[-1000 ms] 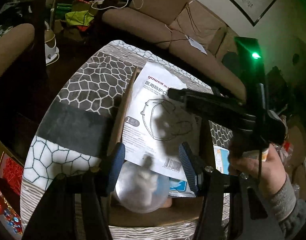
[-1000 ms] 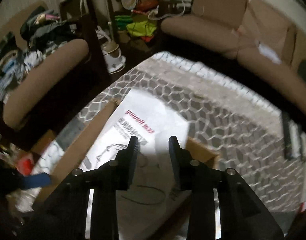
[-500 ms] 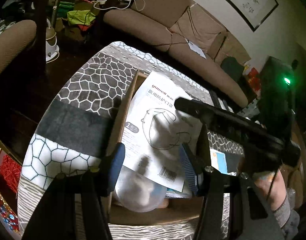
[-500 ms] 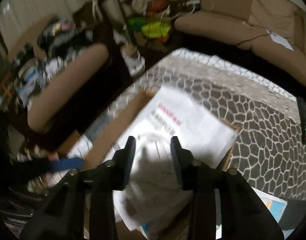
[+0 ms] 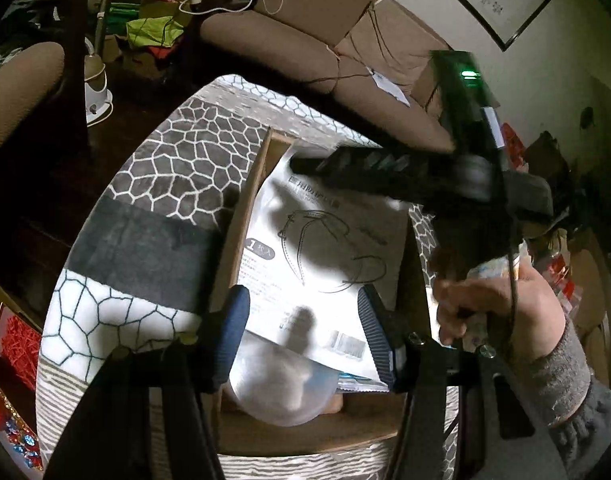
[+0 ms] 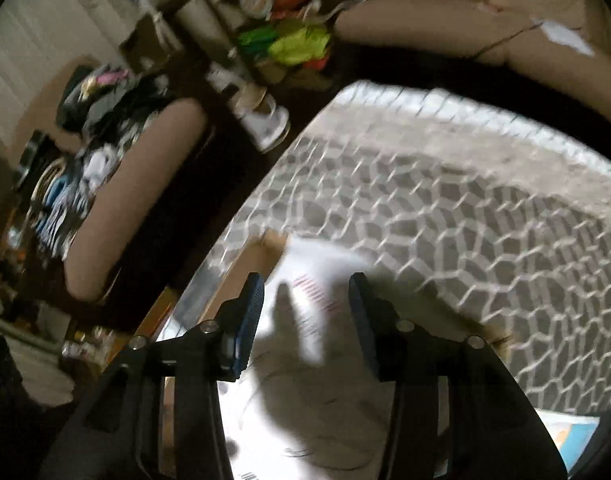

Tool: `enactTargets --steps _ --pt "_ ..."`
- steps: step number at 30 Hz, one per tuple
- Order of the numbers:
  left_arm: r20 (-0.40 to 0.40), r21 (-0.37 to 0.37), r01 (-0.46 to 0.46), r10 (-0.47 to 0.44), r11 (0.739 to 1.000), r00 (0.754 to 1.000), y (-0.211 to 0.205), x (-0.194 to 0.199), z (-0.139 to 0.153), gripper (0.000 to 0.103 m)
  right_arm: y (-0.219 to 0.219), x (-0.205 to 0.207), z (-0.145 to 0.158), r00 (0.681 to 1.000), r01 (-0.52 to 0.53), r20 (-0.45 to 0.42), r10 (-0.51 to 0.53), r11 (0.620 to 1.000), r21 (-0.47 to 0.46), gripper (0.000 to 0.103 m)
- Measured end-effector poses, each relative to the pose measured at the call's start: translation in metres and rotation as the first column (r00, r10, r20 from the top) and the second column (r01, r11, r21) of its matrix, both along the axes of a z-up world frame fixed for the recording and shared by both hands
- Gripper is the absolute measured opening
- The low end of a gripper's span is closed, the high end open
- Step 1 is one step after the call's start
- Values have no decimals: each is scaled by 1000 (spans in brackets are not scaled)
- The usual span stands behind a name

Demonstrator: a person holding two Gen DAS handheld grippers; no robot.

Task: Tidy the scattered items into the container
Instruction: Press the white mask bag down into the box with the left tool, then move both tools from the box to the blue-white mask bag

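Observation:
A cardboard box (image 5: pixel 233 240) sits on the patterned tablecloth. A white mask packet (image 5: pixel 317 264) lies flat in the box, over a clear plastic dome (image 5: pixel 277 392) and a blue-edged item. My left gripper (image 5: pixel 301 312) is open and empty, hovering over the box's near end. My right gripper (image 6: pixel 303 292) is open and empty above the packet (image 6: pixel 305 360); its body (image 5: pixel 385 176) reaches across the box's far end in the left wrist view, held by a hand (image 5: pixel 501 304).
A tan sofa (image 5: pixel 325 56) runs behind the table. An armchair (image 6: pixel 133 200) with clutter stands left. A red box (image 5: pixel 13 344) sits at the table's left edge. A blue-and-white packet (image 6: pixel 569 436) lies on the tablecloth (image 6: pixel 465 216) right of the box.
My right gripper opened wider and drew back and up from the packet, which now lies in the box. My left gripper stayed over the box's near end.

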State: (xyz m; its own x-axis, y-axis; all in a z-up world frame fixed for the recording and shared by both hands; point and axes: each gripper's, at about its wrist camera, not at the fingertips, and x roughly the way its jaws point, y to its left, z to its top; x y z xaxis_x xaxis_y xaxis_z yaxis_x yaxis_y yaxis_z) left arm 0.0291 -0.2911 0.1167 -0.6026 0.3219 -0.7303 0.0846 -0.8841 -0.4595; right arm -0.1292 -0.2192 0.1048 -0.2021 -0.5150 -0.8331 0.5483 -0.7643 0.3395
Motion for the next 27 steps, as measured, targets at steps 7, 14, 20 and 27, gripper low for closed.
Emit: enactTargets --steps 7,14,20,27 --pt "-12 1 -1 1 1000 1000 -1 4 3 56 -13 22 -25 989 -116 93 112 993 33 43" --pt "5 13 11 -11 1000 1000 -2 1 -3 56 39 43 23 998 -67 -5 67 996 -63 45" --pt "3 -6 42 -42 999 999 13 -1 -1 57 72 73 33 999 -33 -7 33 999 -30 59" --pt "54 -68 118 -114 991 992 48 -13 -11 76 71 65 7 997 -30 71 35 997 -64 57"
